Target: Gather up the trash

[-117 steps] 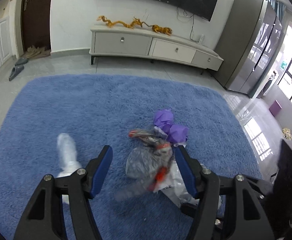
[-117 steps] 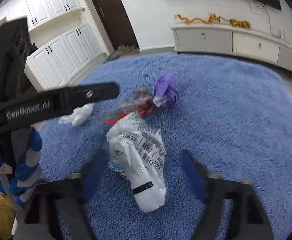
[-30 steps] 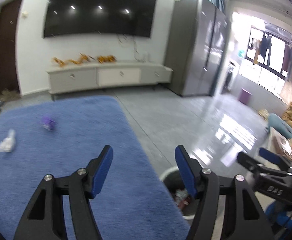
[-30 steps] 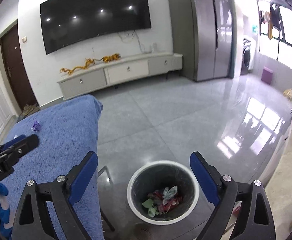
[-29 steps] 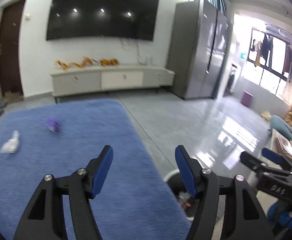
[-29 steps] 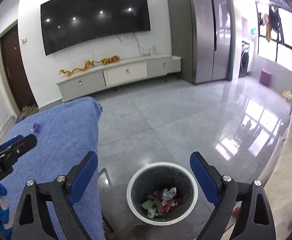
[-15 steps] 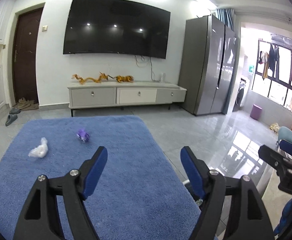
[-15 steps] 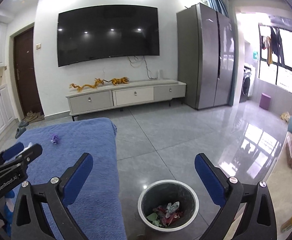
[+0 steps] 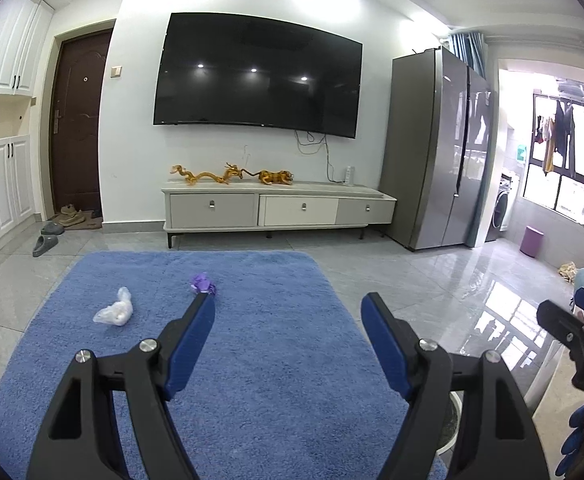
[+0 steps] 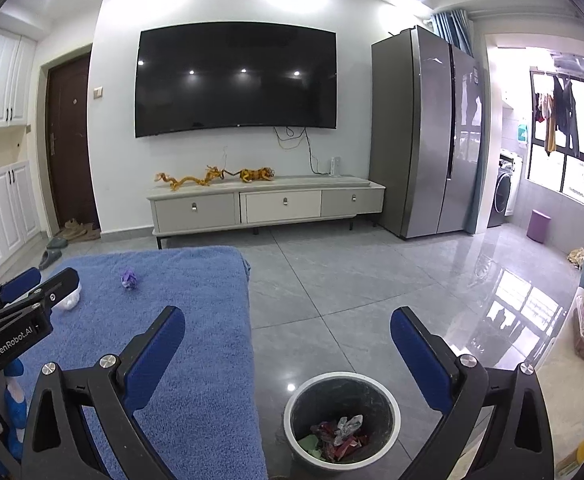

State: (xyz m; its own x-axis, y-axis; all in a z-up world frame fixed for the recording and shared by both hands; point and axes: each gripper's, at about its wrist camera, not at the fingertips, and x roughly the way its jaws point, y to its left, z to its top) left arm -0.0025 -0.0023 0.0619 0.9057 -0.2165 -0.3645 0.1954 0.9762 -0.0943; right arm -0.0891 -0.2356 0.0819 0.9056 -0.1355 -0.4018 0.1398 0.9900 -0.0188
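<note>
Blue carpet (image 9: 251,360) fills the ground under and ahead of our left gripper (image 9: 287,312), a big shaggy spread running off toward the low TV cabinet (image 9: 275,210) on the far wall. Both tools are up off the floor, and nothing sits between either pair of pads.

Over on the right wrist view, our right gripper (image 10: 287,326) has its jaws standing wide apart, and the round trash bin (image 10: 342,420) sits on the grey tiles right below the gap between them, closer to the right finger. We can see down into it: crumpled wrappers (image 10: 338,434) in red, green and white lie at the bottom. The carpet edge runs just past the left finger.

Back to the left wrist view, the jaws there are apart too, though not as wide. Only a sliver of the bin's white rim peeks out low behind the right finger.

Now the leftovers on the carpet. A clear crumpled plastic bag (image 9: 115,312) lies ahead of the left gripper and out beyond its left finger. A small purple wad (image 9: 203,284) rests just past the tip of that same left finger, a little farther off than the bag. Both pieces lie well apart from the bin.
</note>
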